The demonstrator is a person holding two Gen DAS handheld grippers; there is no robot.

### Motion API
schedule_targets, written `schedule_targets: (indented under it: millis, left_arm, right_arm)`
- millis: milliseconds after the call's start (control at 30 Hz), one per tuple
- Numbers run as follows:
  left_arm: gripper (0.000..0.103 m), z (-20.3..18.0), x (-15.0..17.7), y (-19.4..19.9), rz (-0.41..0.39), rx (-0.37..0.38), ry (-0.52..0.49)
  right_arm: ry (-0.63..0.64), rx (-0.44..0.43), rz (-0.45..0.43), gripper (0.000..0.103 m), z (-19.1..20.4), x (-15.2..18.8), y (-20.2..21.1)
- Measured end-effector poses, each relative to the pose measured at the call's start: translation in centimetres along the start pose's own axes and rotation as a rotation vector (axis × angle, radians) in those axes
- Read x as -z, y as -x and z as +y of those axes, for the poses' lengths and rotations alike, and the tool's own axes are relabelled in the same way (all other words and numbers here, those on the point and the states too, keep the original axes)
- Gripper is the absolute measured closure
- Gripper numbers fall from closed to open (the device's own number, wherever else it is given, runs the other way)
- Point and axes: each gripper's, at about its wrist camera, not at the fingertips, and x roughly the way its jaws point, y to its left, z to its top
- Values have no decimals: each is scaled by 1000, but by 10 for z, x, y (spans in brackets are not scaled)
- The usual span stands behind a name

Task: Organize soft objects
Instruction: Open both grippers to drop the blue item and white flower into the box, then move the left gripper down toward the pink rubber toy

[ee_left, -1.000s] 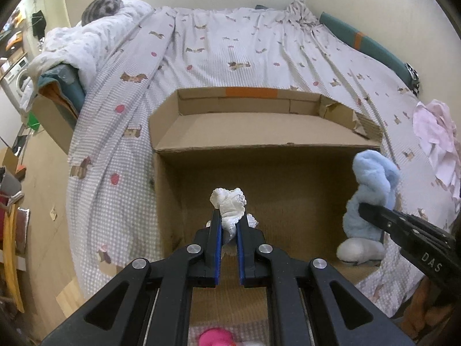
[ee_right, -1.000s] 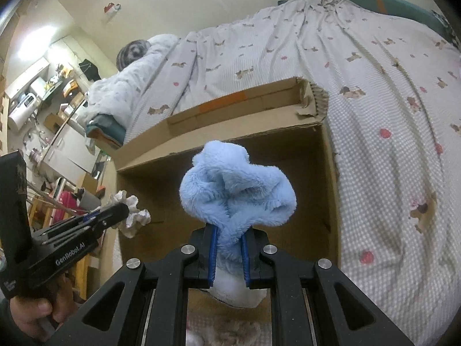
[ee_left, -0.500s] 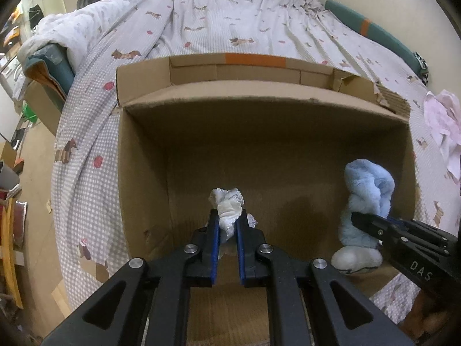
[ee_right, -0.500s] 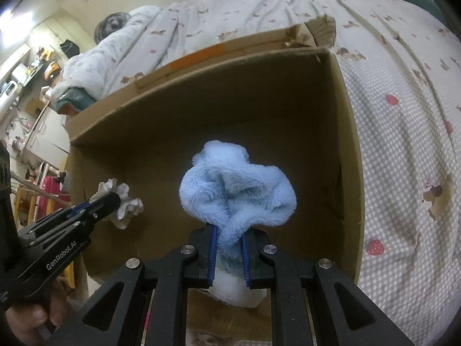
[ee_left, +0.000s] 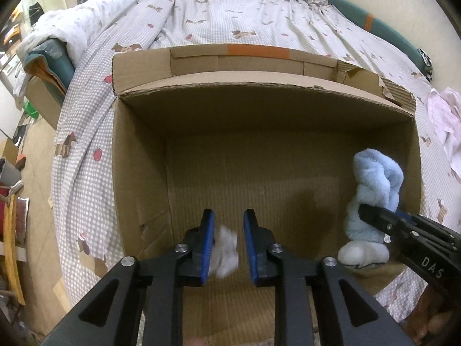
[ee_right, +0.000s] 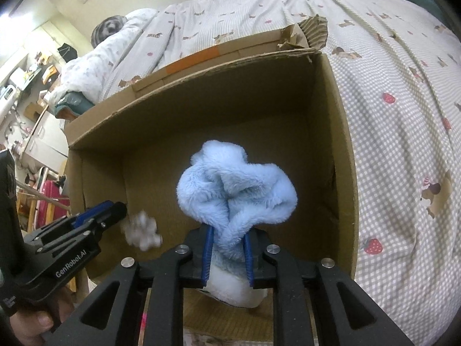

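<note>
An open cardboard box (ee_left: pixel 138 173) (ee_right: pixel 340 173) lies on its side on the bed, its opening facing me. My left gripper (ee_left: pixel 229 216) is open inside the box mouth. A small white fluffy toy (ee_left: pixel 226 249) is blurred between its fingers, falling free; it also shows in the right wrist view (ee_right: pixel 142 229) just off the left gripper (ee_right: pixel 115 210). My right gripper (ee_right: pixel 228 232) holds a light blue plush (ee_right: pixel 236 193) with a white end at the box's right side; its jaws have parted slightly around the plush. The plush also shows in the left wrist view (ee_left: pixel 374 184).
The bed has a grey checked cover (ee_left: pixel 259 14) (ee_right: pixel 403 101) with dog and strawberry prints. A pink cloth (ee_left: pixel 443 115) lies right of the box. A rolled duvet (ee_left: pixel 72 28) and a grey pillow (ee_right: pixel 109 27) lie at the far left. Furniture stands on the floor at left.
Both grippers moved forward into the box mouth. My left gripper opened and let go of the white toy, which drops. My right gripper's jaws widened a little around the blue plush.
</note>
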Motion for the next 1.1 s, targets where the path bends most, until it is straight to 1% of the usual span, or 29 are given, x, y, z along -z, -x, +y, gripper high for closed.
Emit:
schedule_targets:
  millis: [33,100,167,267,300,333,367,400,467,500,533,600,700,900,1100]
  left_arm:
    - [82,-1,0,1,-2,0,0]
    - [74,-2,0,5,-8,3,1]
    - [41,-2,-1,10,-18,7,10]
    - [30,1,-2,20,-43,6,30]
    - [27,2,-2,22,-45,6,34]
    - [20,2,-2,26,-48,9,42]
    - [17,3,-3,28,-52,10,45]
    - [16,4,-3,31,-59,8,47]
    - [15,5,-3,37,-70,-5,44]
    - [15,5,-2,40,-75,-13,41]
    - [14,5,-2,42,-78,-17,39]
    - [13,6,-1,47,-82,-24,36]
    - [13,7,1,54,-86,-43,34]
    - [12,14,8,65,-91,-58,57]
    - [12,21,25,79,-92,-60,59]
  right_arm:
    - [0,-2,-5,83,-1,1,1]
    - [1,-5,-15,81,0,1,4]
    - [5,-5,-39,77,-2,1,11]
    - [14,-9,-80,70,-1,-1,21]
    - [13,-12,-92,63,-2,-1,24]
    - [10,-11,-105,46,-2,-1,27]
    - [6,-12,-118,38,-1,-2,30]
    - [2,-17,-131,32,-2,-2,34]
    - [2,-12,-149,30,-1,-1,40]
    - [9,-2,-159,22,0,-1,43]
    - [17,6,-174,12,2,0,46]
    - [27,5,-212,0,3,3,54]
    - [26,-7,-248,0,6,6,64]
    - [27,-10,-241,0,11,12,70]
    - [33,-1,-238,0,11,21,79]
